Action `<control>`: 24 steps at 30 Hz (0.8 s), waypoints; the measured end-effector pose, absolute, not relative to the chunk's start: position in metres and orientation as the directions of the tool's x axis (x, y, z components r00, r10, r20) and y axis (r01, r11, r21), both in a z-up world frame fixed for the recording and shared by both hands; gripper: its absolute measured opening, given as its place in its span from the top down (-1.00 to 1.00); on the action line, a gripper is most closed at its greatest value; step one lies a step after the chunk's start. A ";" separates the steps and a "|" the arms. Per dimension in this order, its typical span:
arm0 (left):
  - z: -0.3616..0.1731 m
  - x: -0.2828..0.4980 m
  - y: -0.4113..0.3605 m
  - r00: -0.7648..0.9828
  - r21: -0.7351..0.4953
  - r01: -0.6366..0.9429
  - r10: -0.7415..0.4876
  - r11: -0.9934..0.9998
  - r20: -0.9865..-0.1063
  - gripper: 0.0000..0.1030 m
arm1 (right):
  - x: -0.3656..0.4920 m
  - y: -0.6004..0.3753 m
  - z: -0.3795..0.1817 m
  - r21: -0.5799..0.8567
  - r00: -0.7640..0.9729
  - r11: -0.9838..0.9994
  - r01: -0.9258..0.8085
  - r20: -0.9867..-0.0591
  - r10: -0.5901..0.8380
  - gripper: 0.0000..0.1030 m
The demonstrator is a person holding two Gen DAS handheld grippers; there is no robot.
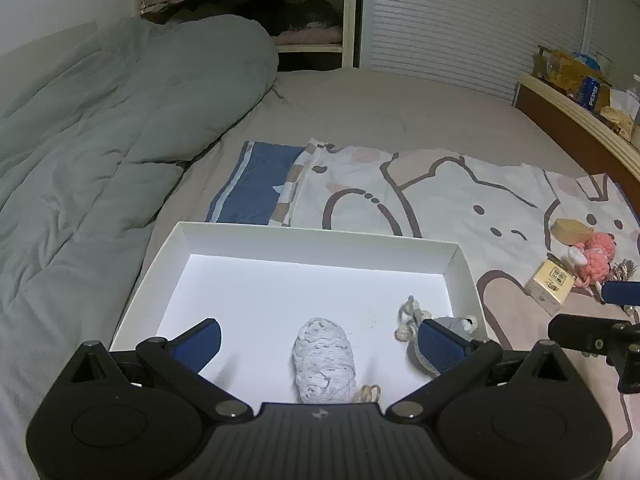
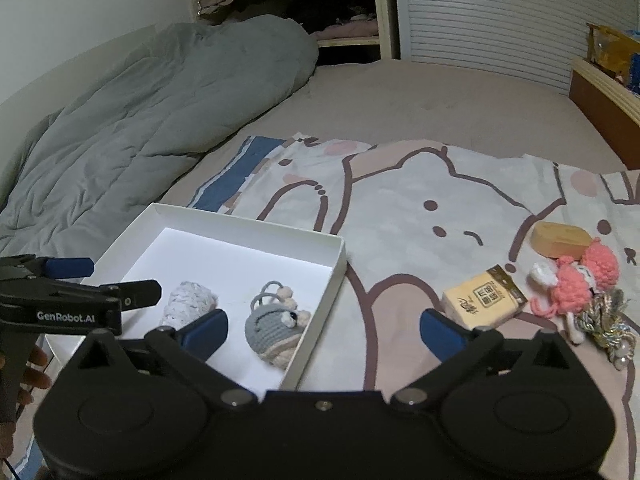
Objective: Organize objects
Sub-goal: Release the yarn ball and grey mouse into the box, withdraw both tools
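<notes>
Left claw (image 1: 320, 338) and right claw (image 2: 324, 330), both wide apart, empty.

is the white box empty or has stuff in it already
Not empty: the white box holds a grey yarn bundle and a grey crocheted pouch.

White shallow box (image 1: 464, 268): plain inside and out, floor glaring bright.
In the box: mottled white-grey yarn bundle (image 1: 323, 360); crocheted charm (image 2: 272, 330), grey body, beige base, pale cream pom-poms, dark eye.
Cloth (image 1: 440, 200) behind and right of the box: off-white, brown-outlined cartoon animals, pale pink patches, brown dots; left edge navy blue with light stripes.
Right of the box: tan packet (image 2: 484, 298) with dark print and a brown-gold end; tan oval case (image 2: 560, 239); pink-and-white yarn doll (image 2: 576, 280); gold-grey tassel (image 2: 608, 326).
Left of the box: grey-green quilted duvet (image 1: 100, 140).
Bed sheet (image 1: 380, 104): taupe.
Both grippers black, pads blue.
</notes>
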State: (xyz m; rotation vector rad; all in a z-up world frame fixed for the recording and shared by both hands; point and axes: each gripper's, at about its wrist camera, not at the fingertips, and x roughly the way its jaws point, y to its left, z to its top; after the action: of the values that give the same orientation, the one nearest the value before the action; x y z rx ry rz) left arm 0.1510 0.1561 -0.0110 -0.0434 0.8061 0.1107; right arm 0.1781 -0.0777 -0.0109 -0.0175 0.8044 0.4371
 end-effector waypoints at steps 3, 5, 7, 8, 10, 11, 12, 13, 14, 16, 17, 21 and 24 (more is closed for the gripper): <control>-0.009 0.150 0.155 0.694 -0.001 -0.109 0.075 0.994 -0.716 -1.00 | 0.177 -0.083 -0.010 0.149 0.615 0.916 -0.372 -0.700 0.363 -1.00; -0.006 0.150 0.154 0.700 -0.011 -0.107 0.068 0.994 -0.711 -1.00 | 0.176 -0.087 -0.009 0.148 0.618 0.919 -0.366 -0.699 0.358 -1.00; -0.004 0.149 0.152 0.704 -0.014 -0.104 0.063 0.994 -0.707 -1.00 | 0.174 -0.092 -0.009 0.149 0.620 0.921 -0.360 -0.699 0.355 -1.00; -0.003 0.149 0.151 0.706 -0.014 -0.102 0.062 0.995 -0.706 -1.00 | 0.174 -0.095 -0.009 0.150 0.621 0.922 -0.357 -0.699 0.355 -1.00; -0.003 0.149 0.148 0.705 -0.014 -0.096 0.058 0.995 -0.707 -1.00 | 0.173 -0.100 -0.009 0.148 0.623 0.924 -0.352 -0.699 0.349 -1.00; -0.003 0.150 0.146 0.704 -0.013 -0.092 0.056 0.996 -0.708 -1.00 | 0.173 -0.103 -0.009 0.145 0.624 0.926 -0.349 -0.701 0.345 -1.00; -0.003 0.150 0.144 0.704 -0.011 -0.089 0.054 0.996 -0.708 -1.00 | 0.173 -0.105 -0.010 0.143 0.625 0.927 -0.346 -0.702 0.341 -1.00; -0.004 0.151 0.142 0.703 -0.010 -0.084 0.053 0.996 -0.709 -1.00 | 0.173 -0.108 -0.010 0.141 0.625 0.929 -0.343 -0.704 0.338 -1.00; -0.004 0.151 0.140 0.703 -0.009 -0.081 0.051 0.997 -0.709 -1.00 | 0.173 -0.112 -0.010 0.141 0.625 0.931 -0.337 -0.706 0.333 -1.00; -0.004 0.153 0.135 0.706 -0.018 -0.076 0.042 0.997 -0.707 -1.00 | 0.173 -0.121 -0.011 0.141 0.629 0.936 -0.322 -0.707 0.323 -1.00; -0.004 0.155 0.131 0.706 -0.024 -0.070 0.033 0.997 -0.707 -1.00 | 0.173 -0.125 -0.011 0.141 0.631 0.938 -0.317 -0.707 0.320 -1.00; -0.005 0.159 0.115 0.707 -0.039 -0.038 -0.001 0.999 -0.707 -1.00 | 0.173 -0.146 -0.012 0.137 0.642 0.947 -0.289 -0.707 0.298 -1.00; -0.008 0.163 0.102 0.701 -0.042 -0.009 -0.023 0.999 -0.713 -1.00 | 0.174 -0.164 -0.014 0.132 0.650 0.956 -0.262 -0.708 0.276 -1.00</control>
State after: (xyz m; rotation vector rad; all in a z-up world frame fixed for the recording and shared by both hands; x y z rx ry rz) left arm 0.1626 0.1022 -0.0084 -0.0429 0.7945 -0.0081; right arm 0.1736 -0.1637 -0.0141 0.0185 0.8070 0.3059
